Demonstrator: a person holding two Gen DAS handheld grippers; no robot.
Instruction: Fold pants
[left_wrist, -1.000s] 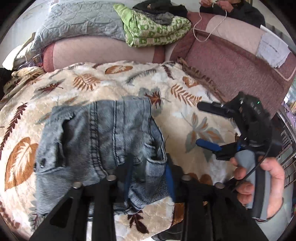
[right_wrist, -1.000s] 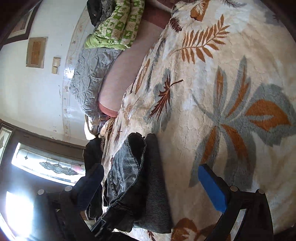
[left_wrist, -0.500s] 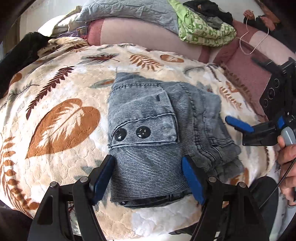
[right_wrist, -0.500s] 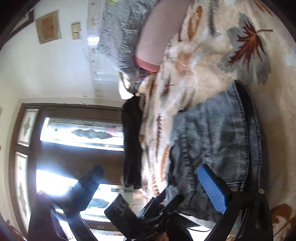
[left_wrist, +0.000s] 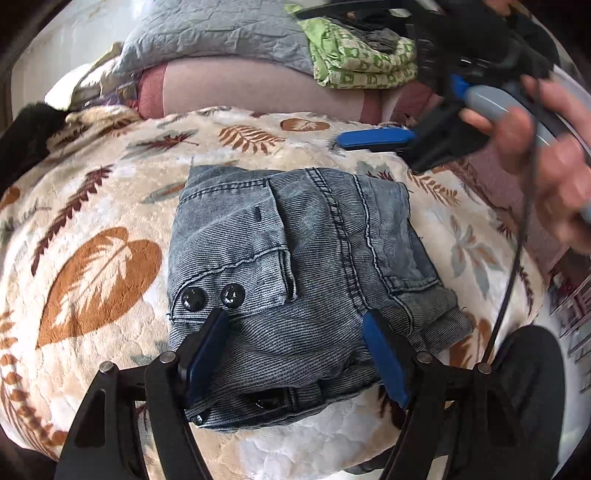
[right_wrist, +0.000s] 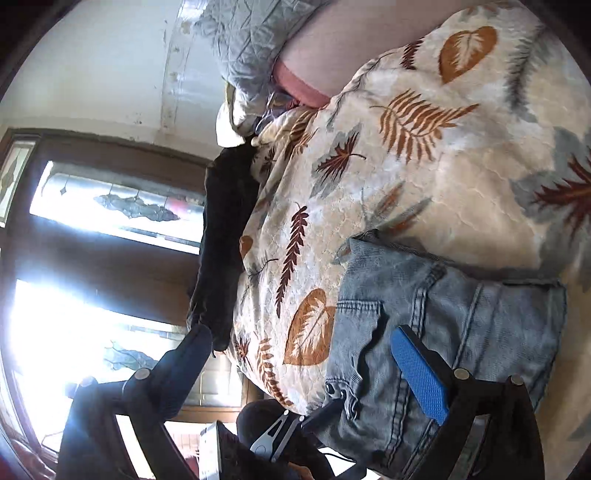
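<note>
Both grippers hang over the folded pants (left_wrist: 295, 266). Nearest in the left wrist view, the left gripper (left_wrist: 295, 354) has its blue-padded fingers (left_wrist: 384, 358) spread wide, one on each side of the near end of the denim bundle; the pads sit over the fabric without pinching it. Two dark buttons (left_wrist: 212, 296) lie on the denim just beyond its left finger. The pants rest as a compact, squarish bundle in the middle of a cream blanket (left_wrist: 96, 266) printed with brown and grey leaves.

Farther back and to the right, a hand (left_wrist: 546, 155) grips the grey handle of the right gripper (left_wrist: 373, 137), which is raised above the blanket beyond the far right corner of the bundle. In its own view the right gripper (right_wrist: 303, 373) stands wide apart with nothing between the fingers; one blue pad (right_wrist: 419, 374) shows over the denim, the other finger is dark against a bright window (right_wrist: 74, 332).

At the far edge, a pink sofa back (left_wrist: 240, 88) carries a grey quilt (left_wrist: 218, 37) and a folded green patterned cloth (left_wrist: 362, 62).
</note>
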